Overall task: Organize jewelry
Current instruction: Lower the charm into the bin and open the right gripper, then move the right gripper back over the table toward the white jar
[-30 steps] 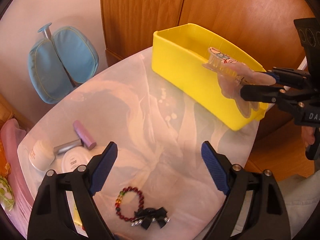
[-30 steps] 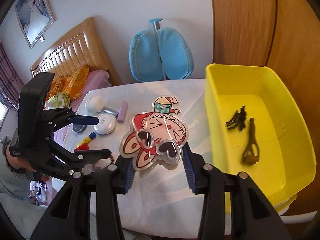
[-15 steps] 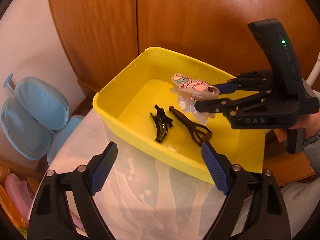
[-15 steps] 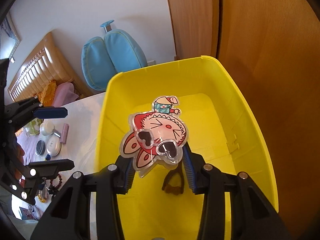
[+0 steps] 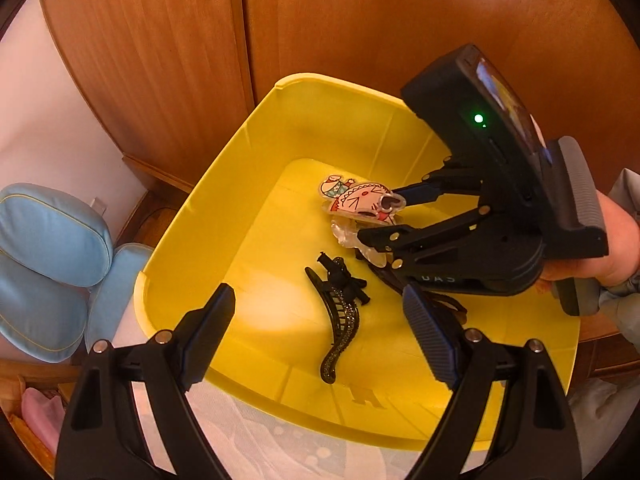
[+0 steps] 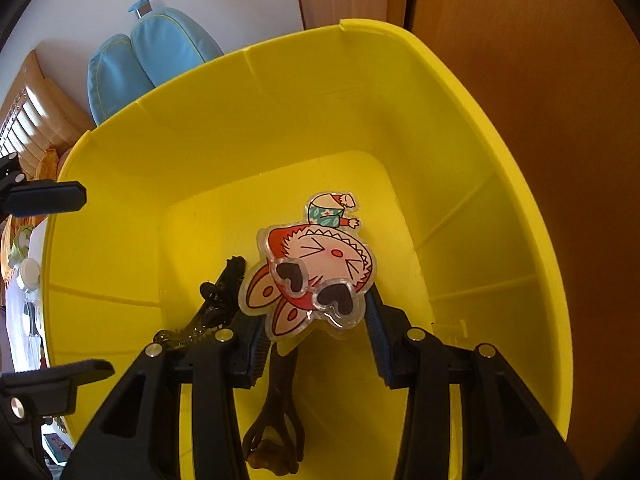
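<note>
Pinching the cartoon clip [image 6: 310, 276], right tongs [image 6: 316, 344] now reach inside the yellow bin [image 6: 400, 92]; left tongs [image 5: 320, 332] spread.

The brown hair clip [image 6: 276, 420] lies partly hidden beneath the right tongs [image 6: 316, 344] and cartoon clip [image 6: 310, 276].

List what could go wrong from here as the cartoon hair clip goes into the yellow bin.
1. The right gripper holds the cartoon clip above the yellow bin floor; released here, it may land on the black bow clip or brown clip and tangle.
2. The open left gripper hovers over the bin's near rim, close to the right; they might bump.
</note>
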The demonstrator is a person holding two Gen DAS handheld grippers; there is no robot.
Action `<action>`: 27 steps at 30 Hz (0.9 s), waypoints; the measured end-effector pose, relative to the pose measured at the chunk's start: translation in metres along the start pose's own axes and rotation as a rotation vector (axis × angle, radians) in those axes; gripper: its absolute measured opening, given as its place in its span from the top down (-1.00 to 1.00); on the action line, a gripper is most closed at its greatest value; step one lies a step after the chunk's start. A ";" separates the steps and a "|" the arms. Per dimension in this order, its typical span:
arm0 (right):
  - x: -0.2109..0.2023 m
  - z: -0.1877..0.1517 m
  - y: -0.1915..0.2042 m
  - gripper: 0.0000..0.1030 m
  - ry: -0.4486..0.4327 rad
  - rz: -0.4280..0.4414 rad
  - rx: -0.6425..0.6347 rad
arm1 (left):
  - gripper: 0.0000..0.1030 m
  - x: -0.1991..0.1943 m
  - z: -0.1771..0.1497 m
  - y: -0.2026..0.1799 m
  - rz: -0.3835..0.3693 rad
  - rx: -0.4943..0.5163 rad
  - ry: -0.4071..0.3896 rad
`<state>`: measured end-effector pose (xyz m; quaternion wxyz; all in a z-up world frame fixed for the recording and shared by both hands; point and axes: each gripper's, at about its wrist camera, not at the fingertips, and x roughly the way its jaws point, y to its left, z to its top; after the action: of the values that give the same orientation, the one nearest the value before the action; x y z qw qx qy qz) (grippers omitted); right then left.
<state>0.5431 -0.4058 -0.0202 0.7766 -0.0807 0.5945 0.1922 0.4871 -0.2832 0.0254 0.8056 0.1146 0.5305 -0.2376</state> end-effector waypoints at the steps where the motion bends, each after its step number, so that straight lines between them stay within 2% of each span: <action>1: 0.000 0.000 -0.001 0.12 0.004 0.001 0.001 | -0.63 0.000 -0.001 -0.001 -0.002 0.002 0.001; 4: -0.007 0.000 0.000 -0.21 -0.012 -0.003 0.005 | -0.63 -0.001 -0.002 -0.003 0.009 0.010 0.004; 9: -0.031 -0.008 -0.001 -0.22 -0.060 0.034 0.005 | -0.63 -0.015 -0.011 -0.010 0.018 -0.005 -0.024; 13: -0.056 -0.021 0.004 -0.41 -0.114 0.084 -0.009 | -0.63 -0.039 -0.034 -0.020 0.030 -0.037 -0.056; 22: -0.123 -0.047 0.037 -0.78 -0.240 0.118 -0.118 | -0.63 -0.078 -0.093 -0.036 0.084 -0.174 -0.100; 27: -0.164 -0.064 0.065 -0.83 -0.313 0.155 -0.210 | -0.63 -0.103 -0.103 -0.050 0.121 -0.223 -0.163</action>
<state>0.4242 -0.4027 0.1247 0.8296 -0.0845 0.4478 0.3227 0.3455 -0.2540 0.0802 0.8667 0.0367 0.4784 -0.1366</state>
